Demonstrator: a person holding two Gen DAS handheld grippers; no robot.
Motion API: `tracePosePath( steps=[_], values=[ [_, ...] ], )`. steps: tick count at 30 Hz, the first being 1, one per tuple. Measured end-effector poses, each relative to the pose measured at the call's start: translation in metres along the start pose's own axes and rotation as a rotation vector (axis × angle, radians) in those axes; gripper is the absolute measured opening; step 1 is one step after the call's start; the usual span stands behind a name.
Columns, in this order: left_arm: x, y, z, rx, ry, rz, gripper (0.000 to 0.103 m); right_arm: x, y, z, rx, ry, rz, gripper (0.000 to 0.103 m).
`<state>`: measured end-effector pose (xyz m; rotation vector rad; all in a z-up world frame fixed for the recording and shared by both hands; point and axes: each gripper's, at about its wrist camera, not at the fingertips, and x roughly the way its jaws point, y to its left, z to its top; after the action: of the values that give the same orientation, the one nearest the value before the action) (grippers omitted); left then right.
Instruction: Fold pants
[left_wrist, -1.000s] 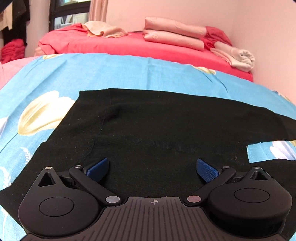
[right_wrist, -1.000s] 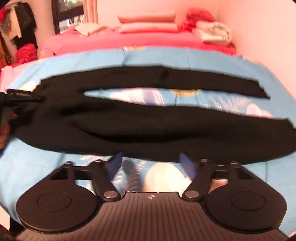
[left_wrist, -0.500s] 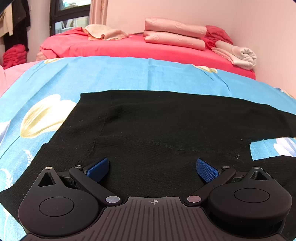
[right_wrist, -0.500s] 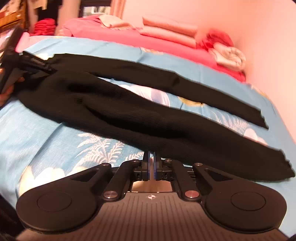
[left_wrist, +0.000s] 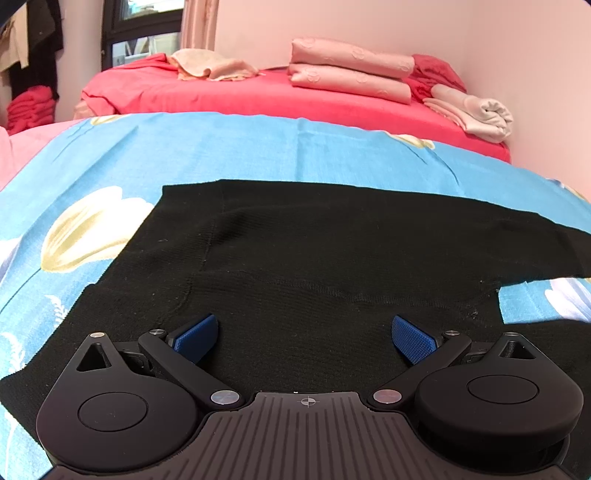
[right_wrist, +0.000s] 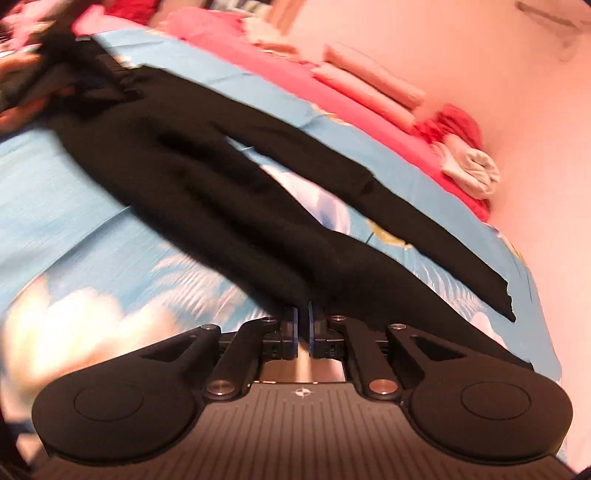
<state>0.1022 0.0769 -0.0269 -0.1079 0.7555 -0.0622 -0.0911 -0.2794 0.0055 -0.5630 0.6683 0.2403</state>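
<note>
Two legs of the black knit pants (left_wrist: 332, 266) lie spread apart on the blue floral bedsheet (left_wrist: 240, 147), no fold made yet: right gripper (right_wrist: 302, 325) jaws clamped on the near leg's edge, left gripper (left_wrist: 303, 332) jaws apart above the waist.

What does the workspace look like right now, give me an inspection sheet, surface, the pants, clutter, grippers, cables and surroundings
Surface: blue floral sheet covering the bed.
Job's things: black pants spread flat, waist end near the left gripper; two legs lie apart with sheet showing between them; the near leg runs into the right gripper.
Clutter: nothing seen on the blue sheet besides the pants.
Grippers: left gripper jaws wide open over the waist area; right gripper jaws shut on the near leg's edge.
Cables: nothing seen.
Surroundings: red bed behind with folded pink bedding and a rolled towel; pink wall; window at far left.
</note>
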Motion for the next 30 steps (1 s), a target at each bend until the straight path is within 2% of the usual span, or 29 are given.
tracePosePath(
  steps=[2,5,6,7,8,9,10,12,15,19,21,22,23,24,26,28,30],
  values=[
    [0.000,0.000,0.000,0.001,0.001,0.002,0.103,-0.010,-0.004,-0.014,0.034,0.035,0.043,0.008],
    [0.000,-0.001,0.000,0.002,0.000,0.004,0.103,-0.014,-0.007,-0.021,0.086,0.018,0.052,0.009],
    [0.000,-0.001,0.000,0.000,0.000,0.004,0.103,-0.016,-0.010,-0.020,0.111,0.011,0.068,0.014],
    [-0.001,-0.001,0.000,-0.002,-0.001,0.004,0.103,-0.019,-0.017,-0.021,0.151,-0.002,0.095,0.029],
    [-0.001,-0.001,0.000,-0.002,-0.001,0.004,0.103,-0.020,-0.028,-0.024,0.210,-0.013,0.123,0.039],
    [-0.001,-0.002,0.000,-0.001,0.000,0.005,0.103,-0.019,-0.043,-0.026,0.275,-0.022,0.134,0.057],
    [-0.001,-0.002,0.000,0.001,0.000,0.006,0.103,-0.019,-0.059,-0.032,0.350,-0.039,0.119,0.066],
    [0.000,-0.002,0.000,0.002,0.001,0.009,0.103,-0.017,-0.101,-0.048,0.543,-0.068,0.048,0.074],
    [0.000,-0.002,0.000,0.003,0.000,0.010,0.103,-0.004,-0.169,-0.084,0.877,-0.068,-0.066,0.074],
    [0.000,-0.002,0.000,-0.001,-0.002,0.008,0.103,0.027,-0.225,-0.120,1.163,-0.050,-0.169,0.076],
    [0.000,-0.002,0.000,-0.005,-0.004,0.007,0.103,0.040,-0.230,-0.124,1.197,-0.088,-0.193,0.075],
    [0.000,-0.002,0.000,-0.006,-0.005,0.006,0.103,0.045,-0.229,-0.121,1.192,-0.091,-0.206,0.064],
    [0.000,-0.002,0.000,-0.007,-0.004,0.006,0.103,0.050,-0.225,-0.117,1.168,-0.086,-0.221,0.049],
    [0.000,-0.002,0.000,-0.006,-0.004,0.008,0.103,0.054,-0.220,-0.111,1.125,-0.062,-0.240,0.016],
    [0.000,-0.003,0.000,0.002,-0.002,0.012,0.103,0.047,-0.212,-0.106,1.058,-0.041,-0.261,0.012],
    [0.000,-0.003,0.000,0.003,-0.002,0.013,0.103,0.024,-0.218,-0.115,1.084,-0.076,-0.316,0.009],
    [0.000,-0.003,-0.001,0.001,-0.003,0.008,0.103,0.000,-0.223,-0.129,1.137,-0.082,-0.413,0.008]
  ],
)
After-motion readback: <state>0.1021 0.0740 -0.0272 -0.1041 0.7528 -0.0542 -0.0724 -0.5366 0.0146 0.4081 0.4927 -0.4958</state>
